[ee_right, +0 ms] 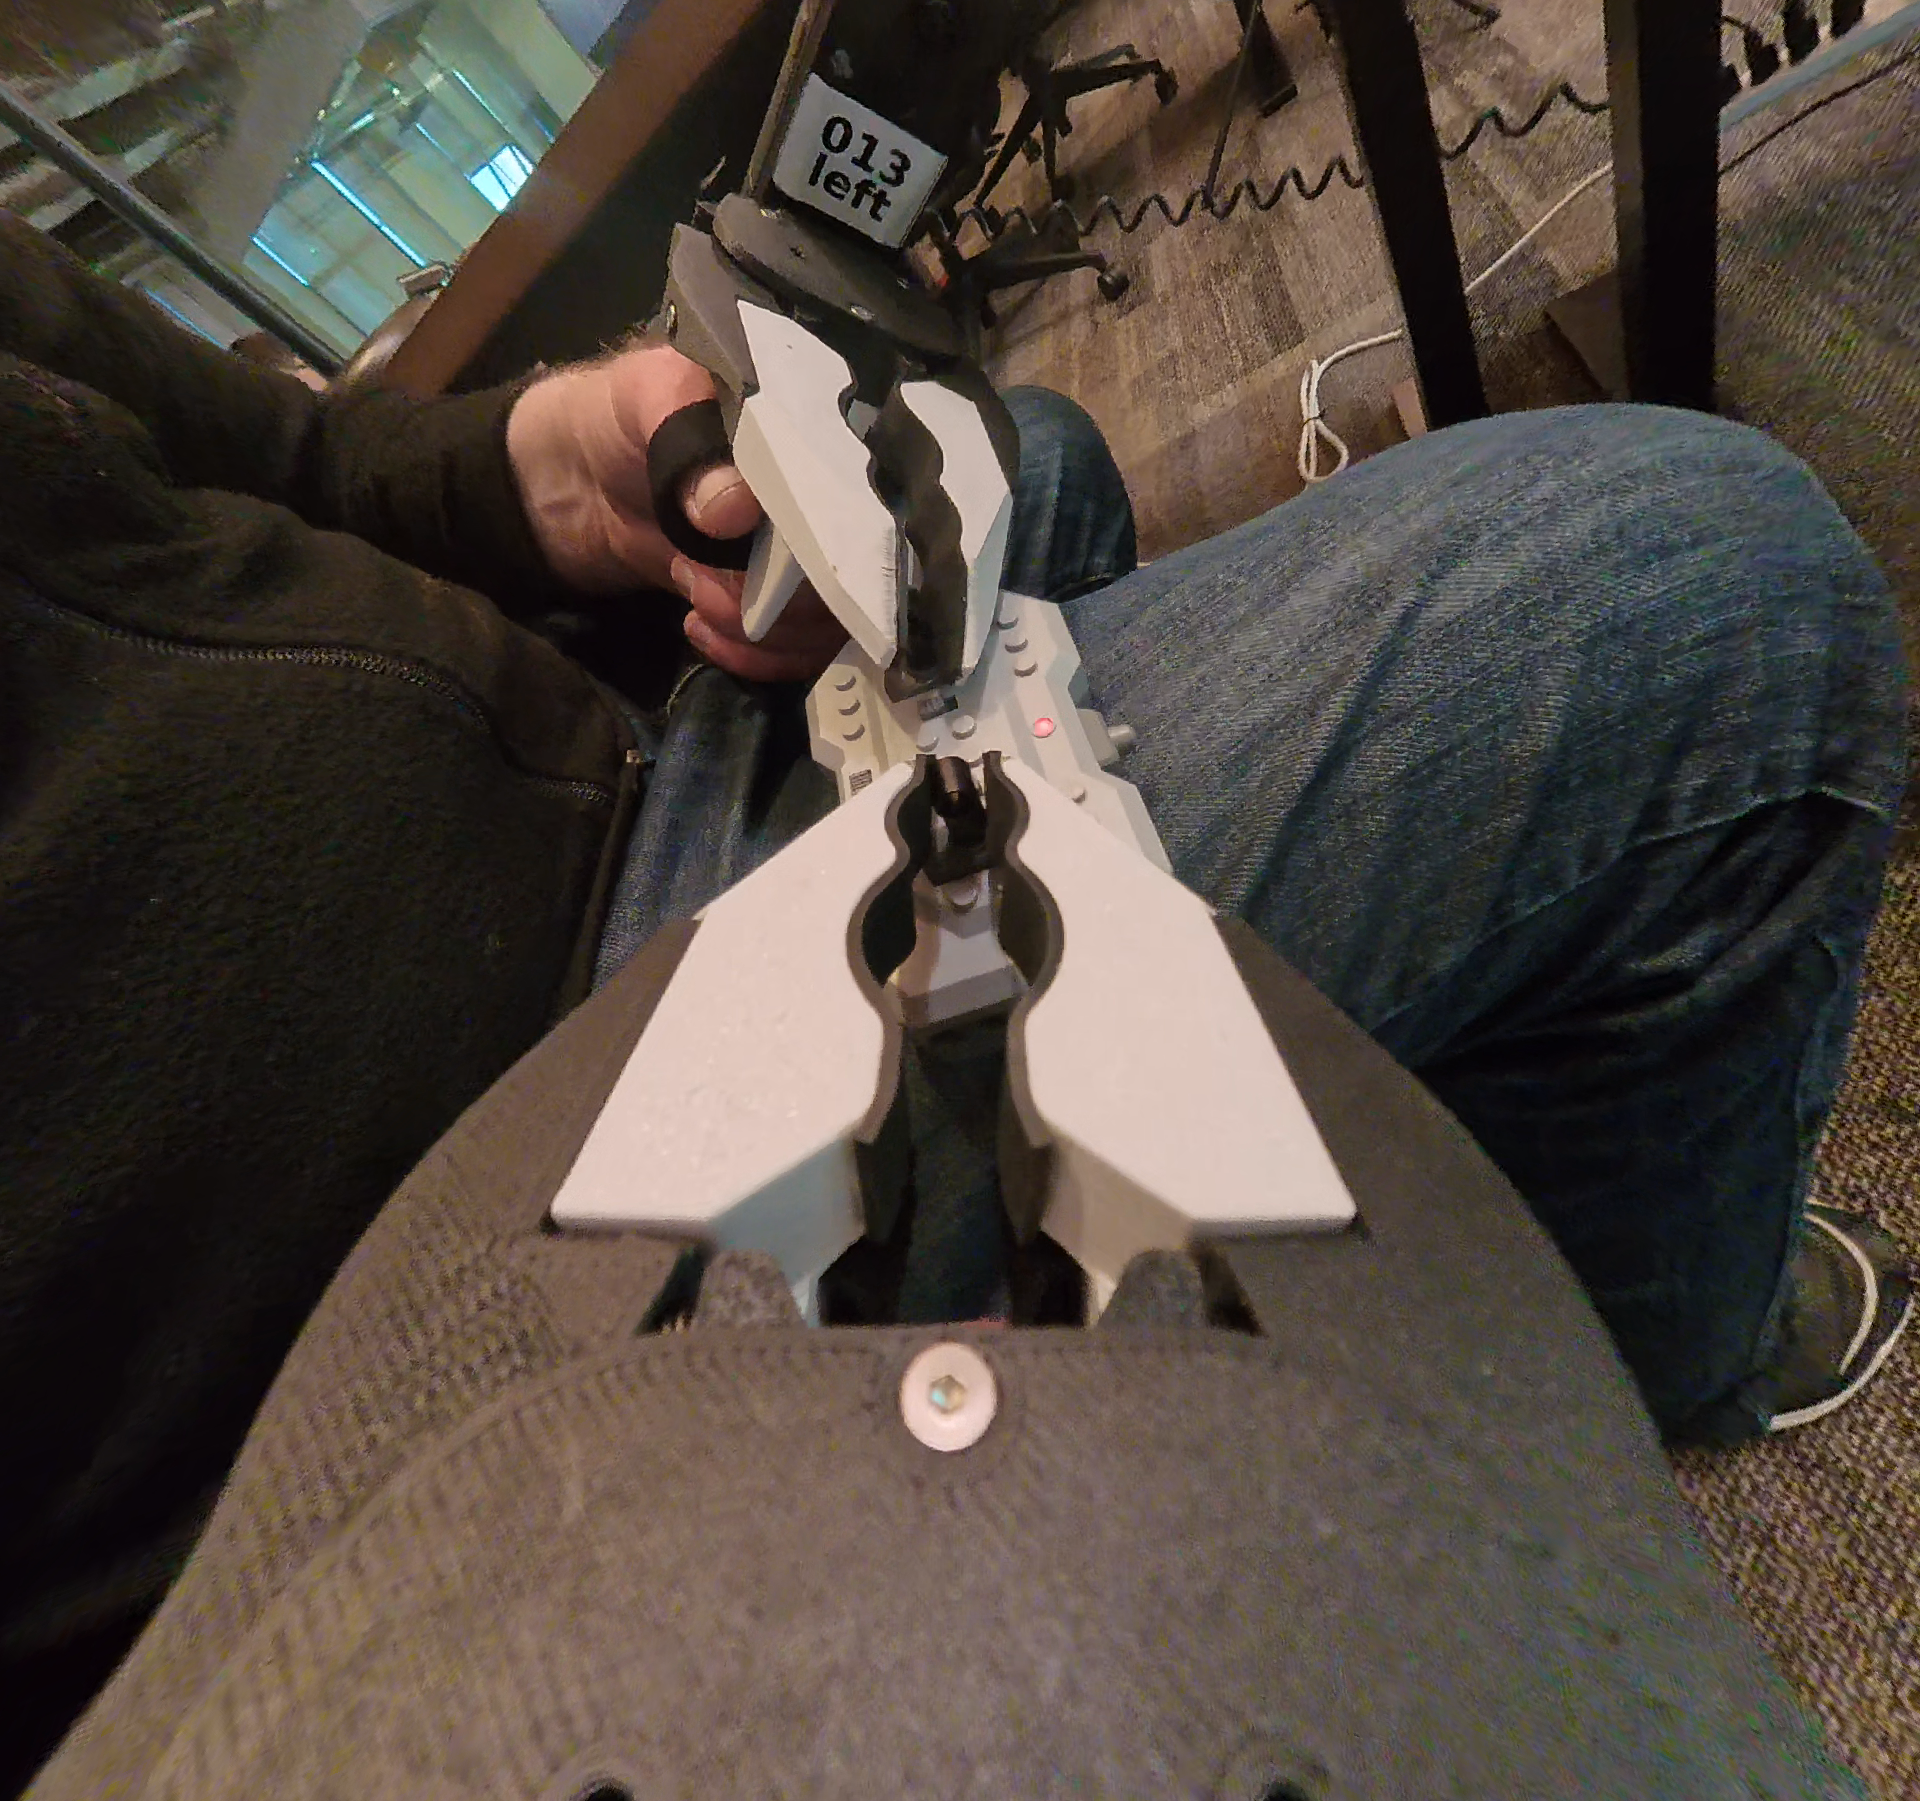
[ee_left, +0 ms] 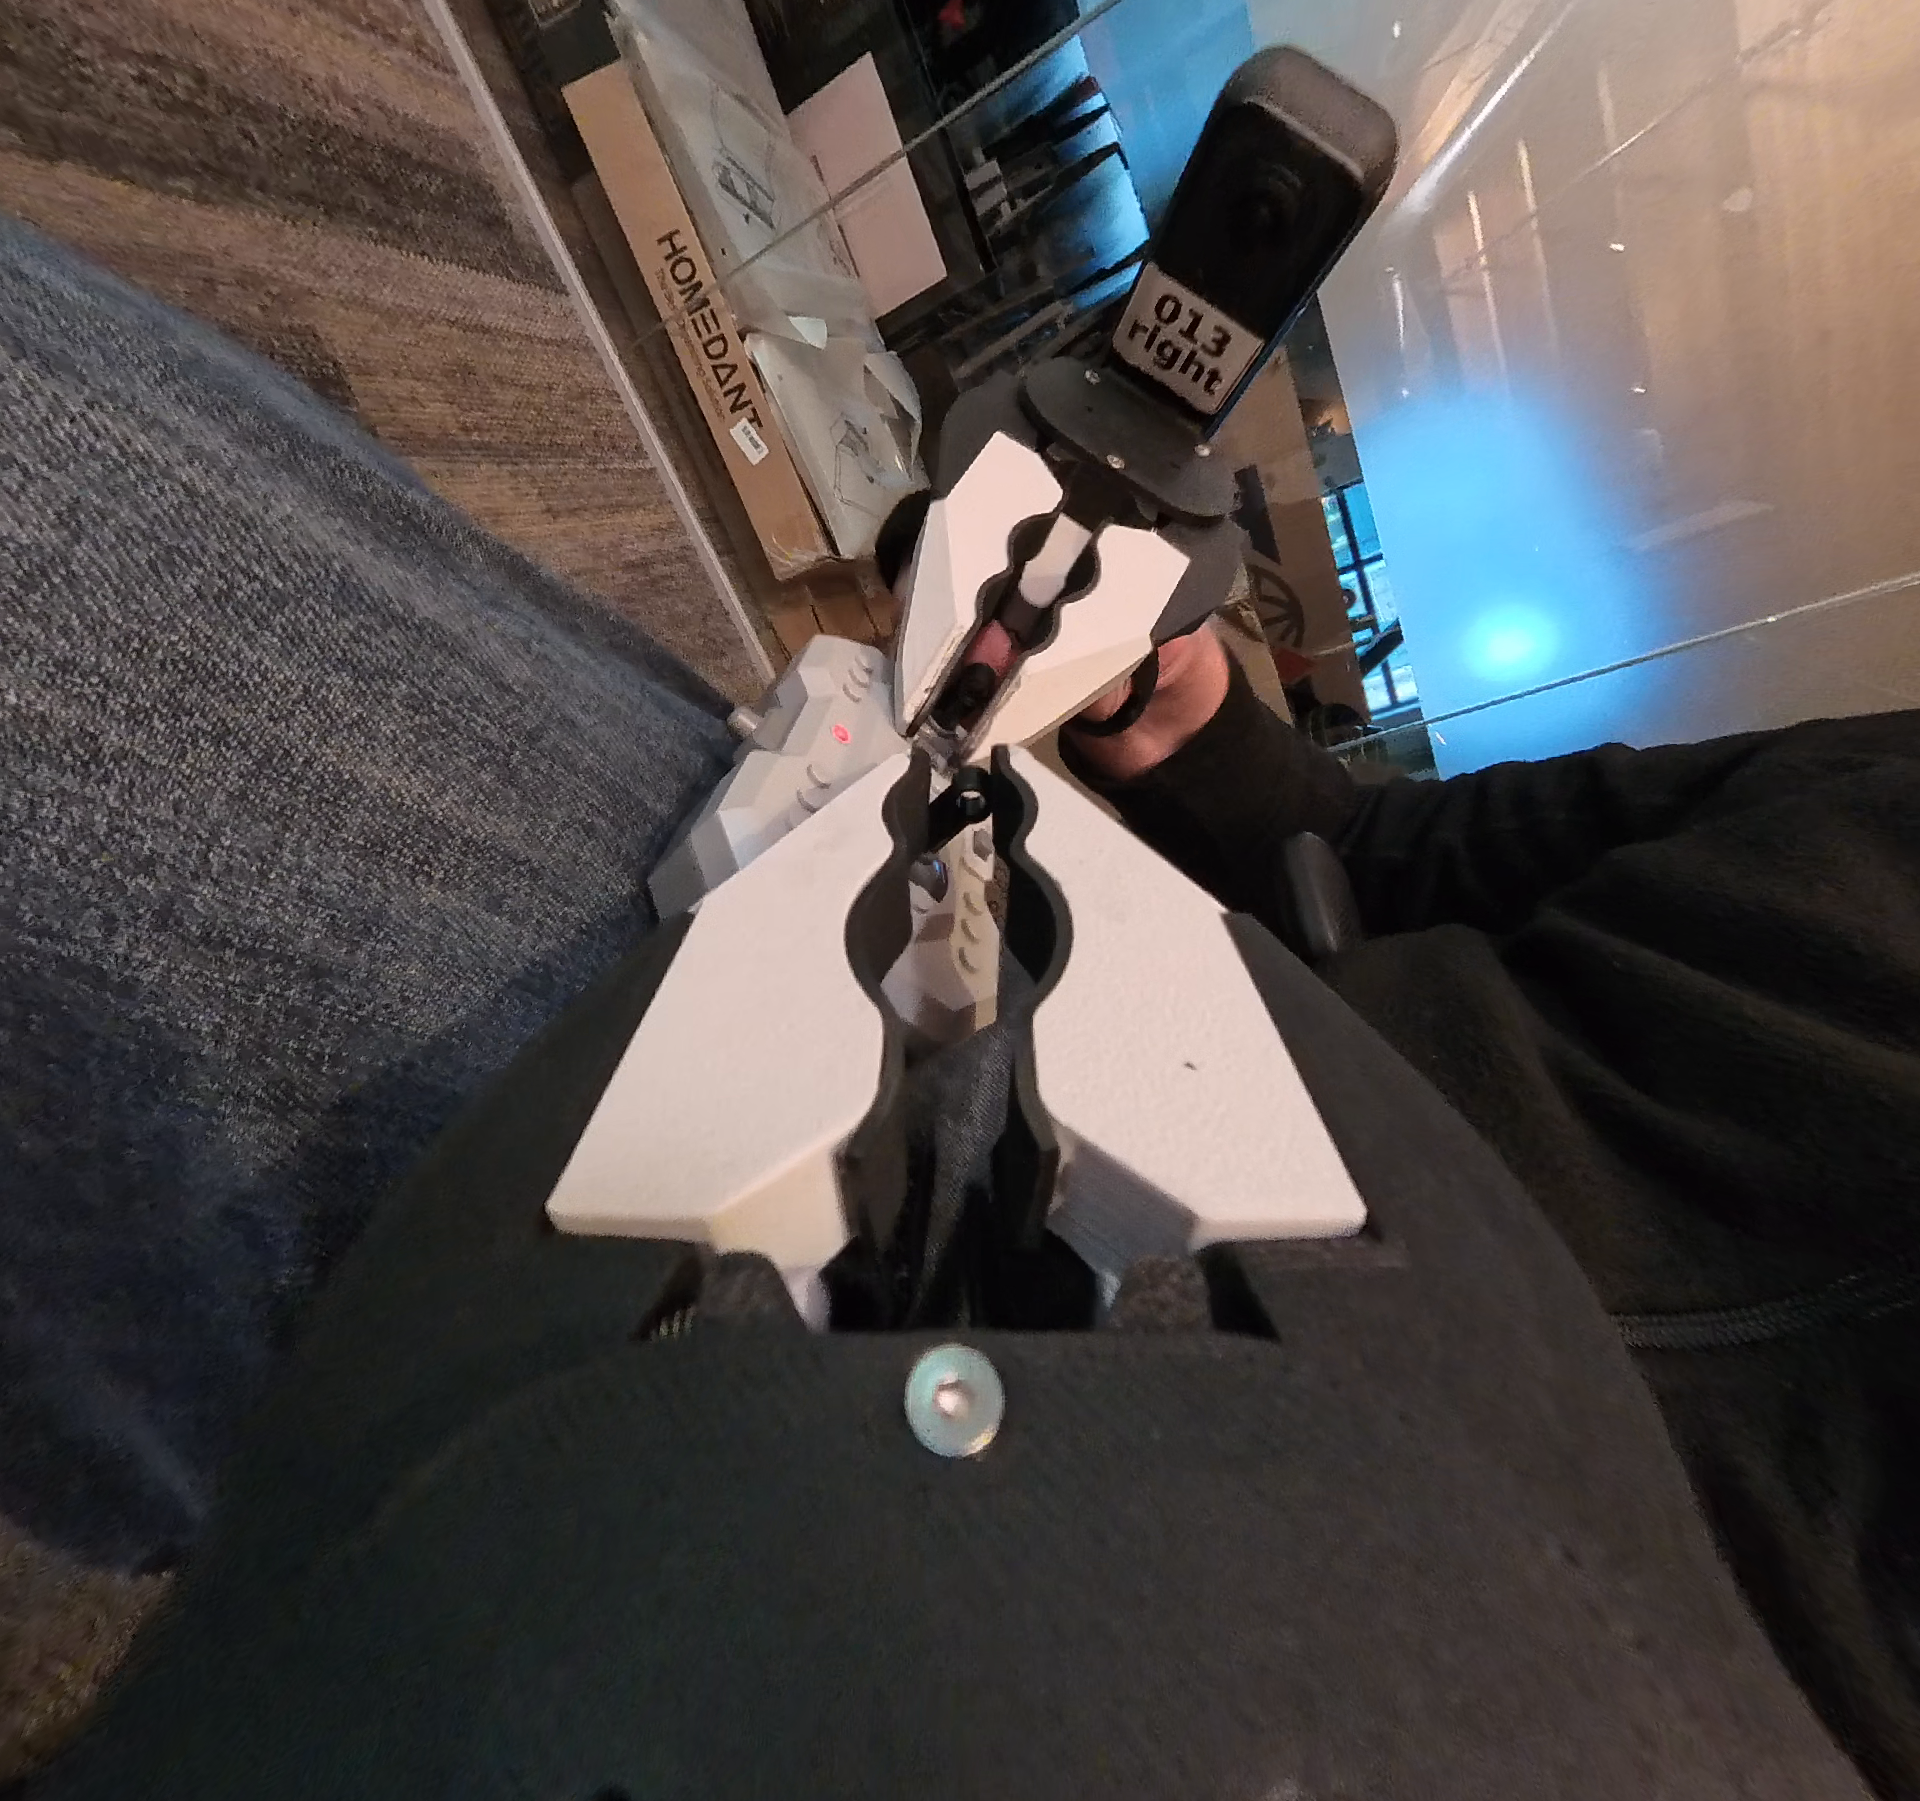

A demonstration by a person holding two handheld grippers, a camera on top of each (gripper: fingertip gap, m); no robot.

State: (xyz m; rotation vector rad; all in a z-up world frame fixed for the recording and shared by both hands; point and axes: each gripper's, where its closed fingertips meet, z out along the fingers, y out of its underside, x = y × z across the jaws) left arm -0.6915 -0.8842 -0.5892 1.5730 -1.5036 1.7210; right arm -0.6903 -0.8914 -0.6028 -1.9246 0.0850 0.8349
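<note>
A grey toy-brick model (ee_right: 1039,691) with a small red light lies on a seated person's lap in blue jeans (ee_right: 1455,660). My right gripper (ee_right: 958,764) is over the model's near end, its jaws shut on a small black pin (ee_right: 951,801) that stands on the model. My left gripper (ee_right: 920,681) comes in from the far side, tips down on the model's top. In the left wrist view my left gripper (ee_left: 958,764) is shut on a small black piece (ee_left: 966,803). The right gripper (ee_left: 935,725) faces it tip to tip above the model (ee_left: 800,764).
A person's black-sleeved arms and hands hold both grippers. Flat cardboard boxes (ee_left: 707,328) lean by a glass wall. Black table legs (ee_right: 1392,141), a coiled cable (ee_right: 1247,182), chair bases (ee_right: 1070,89) and a white cord (ee_right: 1340,401) are on the carpet beyond the knees. Left and right tips are no more than a few centimetres apart.
</note>
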